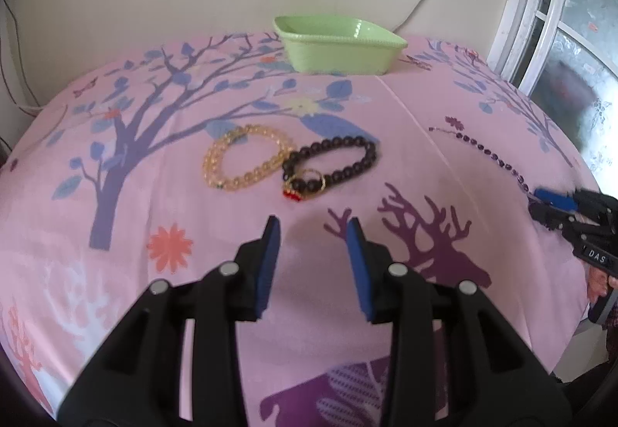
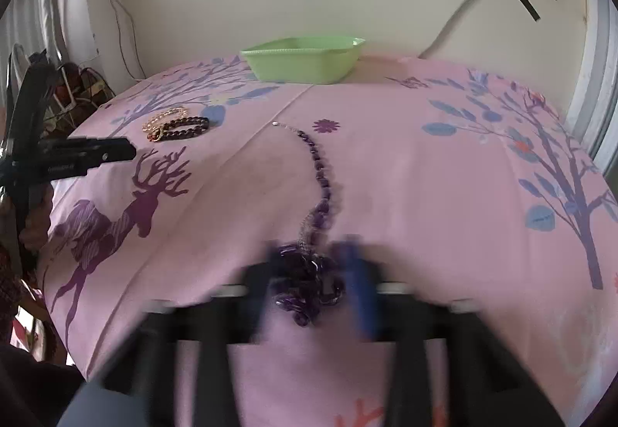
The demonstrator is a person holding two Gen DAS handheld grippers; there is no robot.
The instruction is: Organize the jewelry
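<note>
Fingers of the right gripper [image 2: 313, 251] are blurred, but they read as pinched together on the bunched near end of the purple necklace [image 2: 322, 172]. Its length runs straight away from them toward the green basin [image 2: 305, 64]. The left gripper [image 1: 313, 224] has its fingers apart and empty, just short of the amber bracelet [image 1: 243, 160] and black bracelet [image 1: 336, 160]. These lie touching, between it and the basin. The right hand looks better placed for the carry.

Your right claw [image 2: 314, 284], blurred, has a bunched purple bead necklace [image 2: 309, 284] between its fingers; the strand trails across the pink cloth [image 2: 425, 195] toward the green bowl [image 2: 301, 66].
</note>
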